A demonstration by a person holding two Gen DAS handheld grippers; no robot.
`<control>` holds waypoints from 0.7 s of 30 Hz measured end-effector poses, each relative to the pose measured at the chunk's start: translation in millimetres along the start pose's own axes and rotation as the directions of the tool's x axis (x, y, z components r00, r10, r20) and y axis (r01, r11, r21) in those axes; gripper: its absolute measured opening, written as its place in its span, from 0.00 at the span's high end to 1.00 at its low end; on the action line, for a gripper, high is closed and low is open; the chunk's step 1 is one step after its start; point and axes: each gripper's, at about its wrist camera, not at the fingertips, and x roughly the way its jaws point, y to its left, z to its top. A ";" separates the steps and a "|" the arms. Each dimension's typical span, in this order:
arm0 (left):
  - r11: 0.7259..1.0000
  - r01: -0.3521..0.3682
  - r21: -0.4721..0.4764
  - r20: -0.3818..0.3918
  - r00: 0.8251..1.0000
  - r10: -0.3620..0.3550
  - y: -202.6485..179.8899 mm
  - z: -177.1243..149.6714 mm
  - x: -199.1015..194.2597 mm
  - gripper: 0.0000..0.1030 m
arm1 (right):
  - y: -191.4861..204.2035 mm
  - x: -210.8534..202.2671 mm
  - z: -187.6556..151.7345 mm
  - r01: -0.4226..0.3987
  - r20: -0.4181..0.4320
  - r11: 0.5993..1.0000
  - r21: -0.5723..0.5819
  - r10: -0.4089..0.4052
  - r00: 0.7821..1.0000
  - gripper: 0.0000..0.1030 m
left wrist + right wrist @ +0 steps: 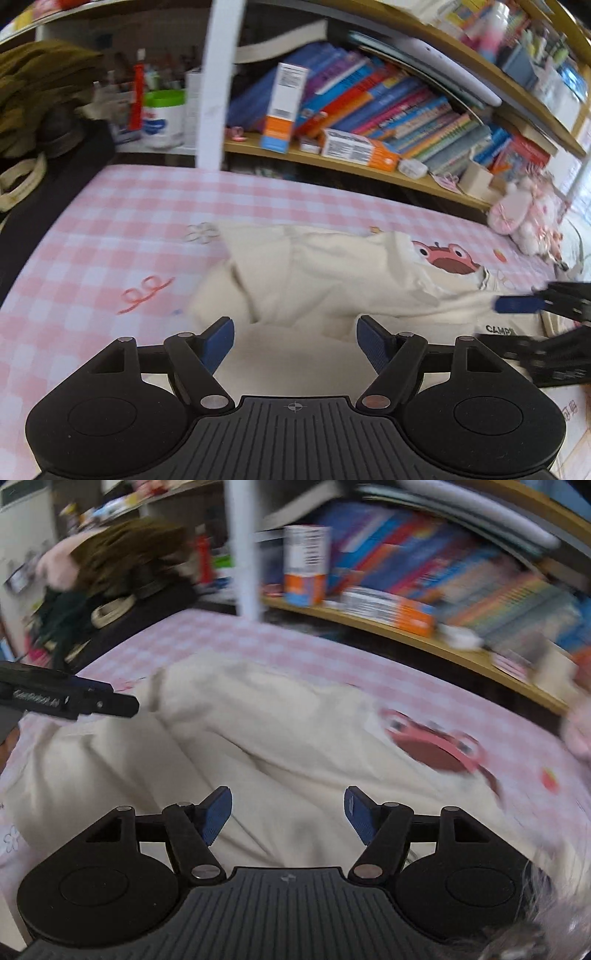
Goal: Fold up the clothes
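A cream sweatshirt (332, 273) with a pink frog print (445, 256) lies rumpled on a pink checked bedsheet (92, 240). My left gripper (295, 339) hovers over its near part, jaws wide apart, no cloth between the blue pads. The right gripper's blue fingertip (513, 304) pokes in from the right edge above the shirt's hem. In the right wrist view the same sweatshirt (258, 738) fills the middle, blurred, and my right gripper (288, 814) stands open above it with nothing between its pads. The left gripper (92, 701) reaches in from the left edge.
A wooden bookshelf (369, 170) packed with colourful books runs behind the bed, with a white post (216, 85) in front. A dark bag with a cream strap (22, 184) and an olive garment (37, 81) sit at far left. A pink plush toy (517, 218) lies at right.
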 end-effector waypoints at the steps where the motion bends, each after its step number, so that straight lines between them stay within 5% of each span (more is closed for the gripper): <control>1: 1.000 -0.004 -0.008 0.004 1.000 0.004 2.7 -1.7 -4.4 0.27 | 5.1 10.2 6.7 -0.013 -0.015 1.000 -0.022 0.013 1.000 0.36; 4: 0.999 -0.024 -0.027 0.023 0.999 0.024 9.1 -5.5 -18.1 0.27 | 13.6 47.4 14.5 -0.027 -0.098 0.998 -0.063 0.021 0.995 0.39; 8: 0.999 -0.029 -0.042 0.055 0.998 0.031 19.9 -5.0 -33.8 0.27 | 11.5 68.1 7.8 -0.078 -0.172 0.997 -0.008 0.076 0.982 0.91; 11: 0.998 -0.017 -0.054 0.075 0.997 0.021 28.9 -0.5 -37.6 0.27 | 9.4 20.5 2.7 -0.142 -0.095 0.988 0.063 0.148 0.984 0.94; 14: 0.998 -0.001 -0.070 0.066 0.998 0.006 37.4 8.7 -25.1 0.27 | 12.2 -52.3 -14.6 -0.262 -0.037 0.962 0.075 0.265 0.964 0.95; 17: 0.999 -0.009 -0.046 0.035 0.999 0.011 45.1 15.8 -2.4 0.27 | 14.3 -109.3 -50.0 -0.288 -0.130 0.953 0.097 0.299 0.945 0.97; 21: 0.999 -0.020 -0.035 -0.023 1.000 0.019 52.1 19.2 28.3 0.27 | 12.4 -143.0 -123.8 -0.078 -0.383 0.991 0.112 0.115 0.917 0.97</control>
